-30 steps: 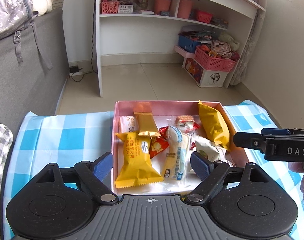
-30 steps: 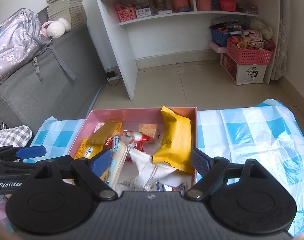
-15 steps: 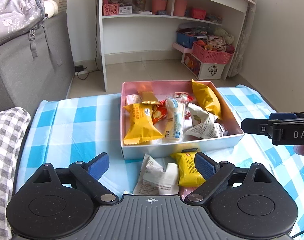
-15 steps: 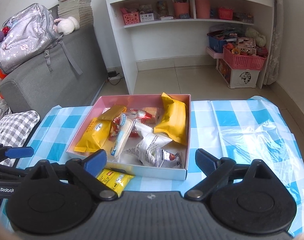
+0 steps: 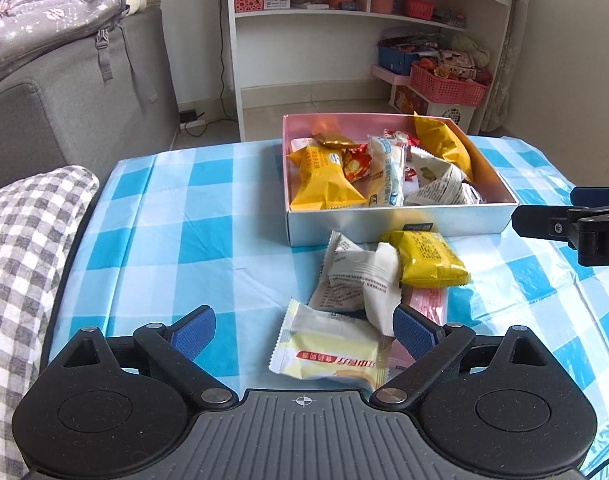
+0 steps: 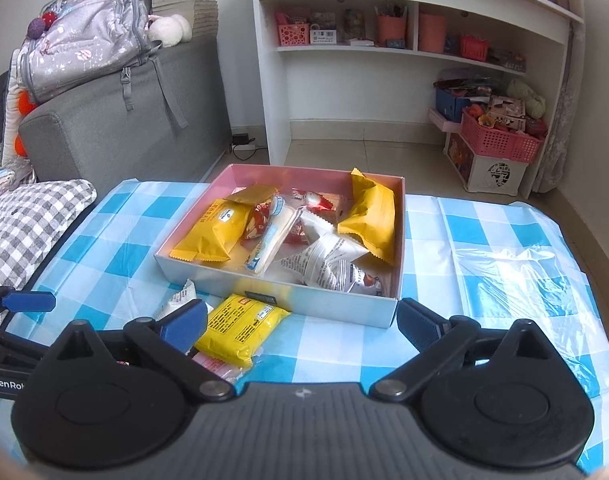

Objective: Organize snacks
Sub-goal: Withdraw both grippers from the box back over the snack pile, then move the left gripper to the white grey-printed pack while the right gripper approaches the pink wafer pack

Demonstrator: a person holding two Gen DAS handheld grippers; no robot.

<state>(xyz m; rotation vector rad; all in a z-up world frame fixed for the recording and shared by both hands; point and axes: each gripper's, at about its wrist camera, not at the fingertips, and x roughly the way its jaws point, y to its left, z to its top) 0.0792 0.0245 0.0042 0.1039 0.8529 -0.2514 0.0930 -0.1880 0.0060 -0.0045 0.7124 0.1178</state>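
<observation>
Lying on the blue-checked desk (image 5: pixel 176 216), a box (image 5: pixel 400 222) with a pink inside holds a jumble of snack packets. Four more packets sit loose just in front of its near wall: a yellow packet (image 5: pixel 426 258), a white packet (image 5: pixel 358 276) touching its left side, a pale cream packet (image 5: pixel 330 350) nearest, and a pink one mostly hidden beneath them. The left gripper (image 5: pixel 302 330) hangs wide open and empty over the cream packet. The right gripper (image 6: pixel 300 318), jaws still opening, grips nothing; the yellow packet lies by its left finger. A checked cushion (image 5: pixel 20 248) borders the desk's left edge.
</observation>
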